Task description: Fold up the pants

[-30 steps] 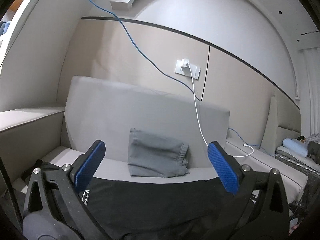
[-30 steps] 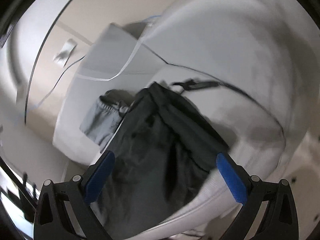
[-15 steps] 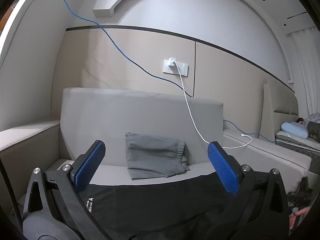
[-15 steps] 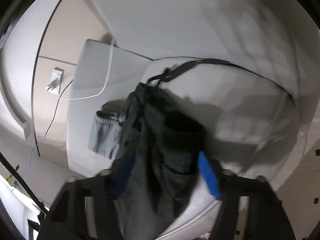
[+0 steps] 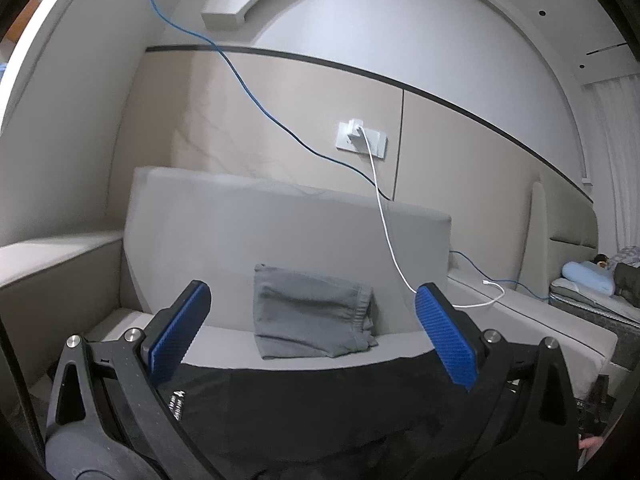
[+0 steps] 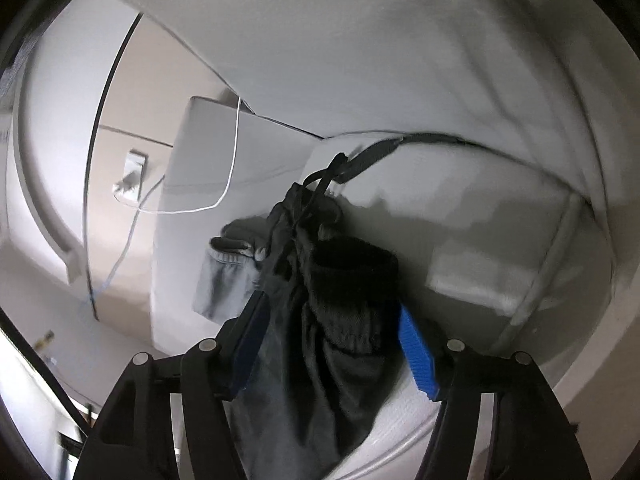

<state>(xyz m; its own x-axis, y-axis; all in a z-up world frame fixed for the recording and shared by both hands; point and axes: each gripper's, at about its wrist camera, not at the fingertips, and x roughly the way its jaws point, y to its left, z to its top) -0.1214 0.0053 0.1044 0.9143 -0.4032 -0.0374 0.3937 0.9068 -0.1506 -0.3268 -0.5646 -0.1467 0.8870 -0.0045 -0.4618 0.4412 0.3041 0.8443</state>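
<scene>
Black pants [image 5: 300, 400] lie spread on the grey sofa seat [image 5: 400, 344], just under my left gripper [image 5: 312, 290]. That gripper is open and level, with nothing between its blue pads. In the right wrist view the same black pants [image 6: 320, 360] are bunched up in a heap. My right gripper [image 6: 331, 306] points down onto that bunch, and both blue pads touch the thick cloth between them. Its jaws are opening slightly while the cloth still fills the gap.
A folded grey garment [image 5: 312, 320] leans on the sofa back cushion [image 5: 240, 232]. A white cable [image 5: 384, 220] and a blue cable [image 5: 248, 84] hang from the wall. A black strap [image 6: 368, 156] lies past the pants. A bed with a pillow [image 5: 584, 276] stands at the right.
My right gripper has come down onto the bunched black pants and its jaws have narrowed around the cloth. The left gripper stays open in almost the same place.
</scene>
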